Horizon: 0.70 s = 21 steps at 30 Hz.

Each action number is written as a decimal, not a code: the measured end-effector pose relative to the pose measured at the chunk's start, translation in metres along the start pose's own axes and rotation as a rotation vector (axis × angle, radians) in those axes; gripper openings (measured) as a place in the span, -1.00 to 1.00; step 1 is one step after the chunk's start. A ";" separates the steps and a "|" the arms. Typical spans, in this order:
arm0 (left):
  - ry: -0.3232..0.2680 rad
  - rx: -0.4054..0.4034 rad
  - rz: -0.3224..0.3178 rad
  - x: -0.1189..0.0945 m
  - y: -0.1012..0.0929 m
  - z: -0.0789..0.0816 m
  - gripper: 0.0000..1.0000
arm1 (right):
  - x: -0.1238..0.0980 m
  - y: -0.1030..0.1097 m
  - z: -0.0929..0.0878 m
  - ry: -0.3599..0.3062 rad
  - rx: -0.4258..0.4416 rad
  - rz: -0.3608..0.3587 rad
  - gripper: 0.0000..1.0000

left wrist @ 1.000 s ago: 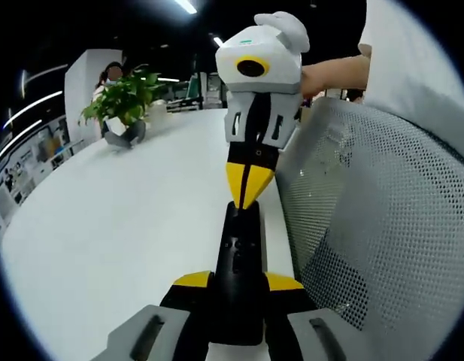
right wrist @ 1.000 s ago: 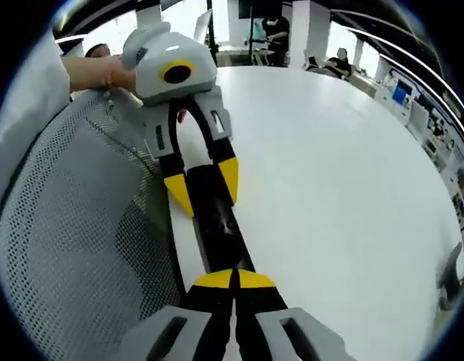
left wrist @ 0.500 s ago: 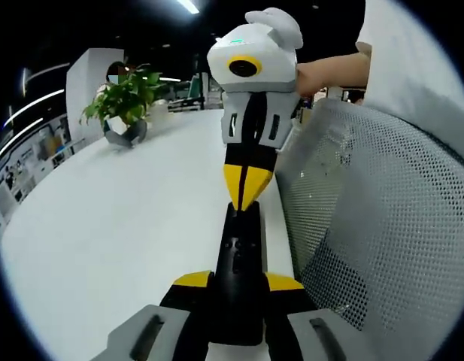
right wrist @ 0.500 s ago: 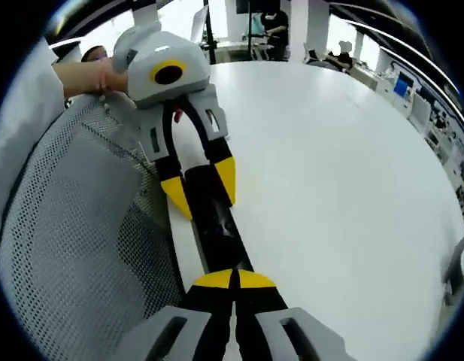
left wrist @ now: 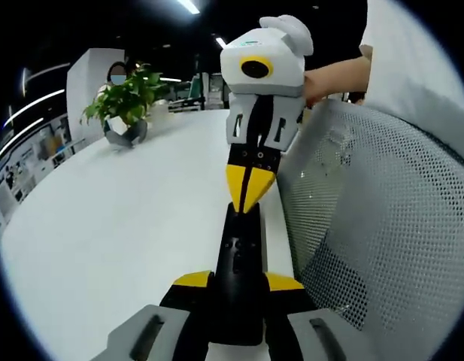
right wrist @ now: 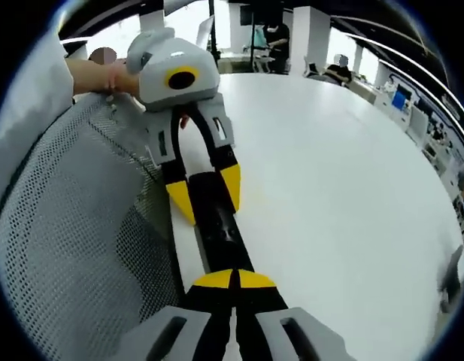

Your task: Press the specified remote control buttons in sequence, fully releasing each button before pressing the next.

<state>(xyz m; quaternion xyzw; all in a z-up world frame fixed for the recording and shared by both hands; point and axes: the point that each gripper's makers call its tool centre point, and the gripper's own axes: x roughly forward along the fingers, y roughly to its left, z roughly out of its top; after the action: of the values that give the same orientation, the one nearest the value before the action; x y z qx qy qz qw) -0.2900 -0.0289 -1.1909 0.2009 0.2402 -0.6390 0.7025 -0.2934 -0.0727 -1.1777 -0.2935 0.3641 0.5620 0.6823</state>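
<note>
The black remote control [left wrist: 241,263] lies lengthwise along the white bench [left wrist: 119,226], close to its near edge, with a mesh chair back [left wrist: 367,226] just beside that edge. The left hand-held gripper [left wrist: 238,280] grips one end of the remote between its yellow-tipped jaws, which stand partly apart at the remote's width. In the right gripper view the same remote [right wrist: 216,226] runs from the left hand-held gripper [right wrist: 203,194] to the right hand-held gripper [right wrist: 233,280], whose jaws are closed together, their joined tips over the remote's button face.

Risks: the joined tips are broad, so an off-centre press could likely strike a neighbouring button. A push towards the bench edge could tip the remote off towards the chair.

Clearance: the bench is open on the far side; a potted plant [left wrist: 125,105] stands well apart.
</note>
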 end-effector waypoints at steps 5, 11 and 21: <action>0.001 -0.001 0.001 0.000 0.000 0.000 -0.51 | 0.002 0.002 -0.002 0.055 -0.075 0.029 -1.00; 0.002 -0.001 -0.003 0.000 0.000 0.000 -0.51 | 0.005 0.001 -0.001 0.124 -0.129 0.059 -1.00; 0.002 -0.001 -0.001 0.001 0.000 0.000 -0.51 | 0.002 0.000 -0.001 -0.031 0.056 0.059 -1.00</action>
<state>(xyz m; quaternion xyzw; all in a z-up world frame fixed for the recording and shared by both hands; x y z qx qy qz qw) -0.2899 -0.0293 -1.1912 0.2009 0.2415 -0.6390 0.7021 -0.2930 -0.0724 -1.1799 -0.2545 0.3777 0.5758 0.6790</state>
